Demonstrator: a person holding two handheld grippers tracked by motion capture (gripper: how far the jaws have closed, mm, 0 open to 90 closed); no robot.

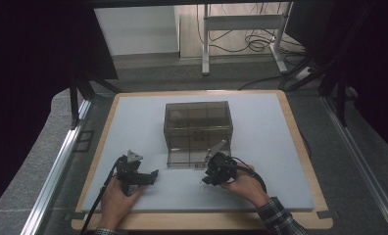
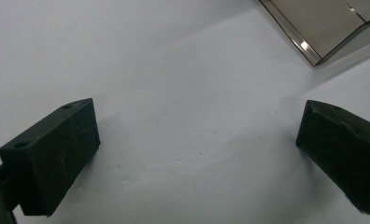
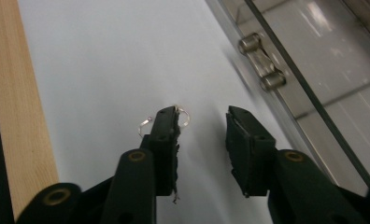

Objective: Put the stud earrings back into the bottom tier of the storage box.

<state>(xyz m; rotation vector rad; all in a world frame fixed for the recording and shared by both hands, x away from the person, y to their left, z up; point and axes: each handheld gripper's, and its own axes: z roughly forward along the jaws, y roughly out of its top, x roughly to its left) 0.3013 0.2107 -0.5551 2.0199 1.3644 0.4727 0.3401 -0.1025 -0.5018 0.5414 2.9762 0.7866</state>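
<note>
Two hand-held grippers rest on a white mat near a smoked transparent box with its front lid folded down.

The left gripper (image 1: 150,177) lies at the near left of the white mat (image 1: 260,186), its jaws spread wide with bare mat between them; in the left gripper view (image 2: 197,154) a corner of the lid (image 2: 323,28) appears at the far right, well apart from the jaws. The right gripper (image 1: 205,180) sits just near the lid's (image 1: 187,157) front edge, right of centre; in the right gripper view (image 3: 202,128) its jaws stand narrowly parted, holding nothing. A small wire earring (image 3: 181,117) lies on the mat, touching the tip of the left jaw. The box (image 1: 198,125) stands at mid-table, its hinge (image 3: 261,65) visible beside the right jaw.
</note>
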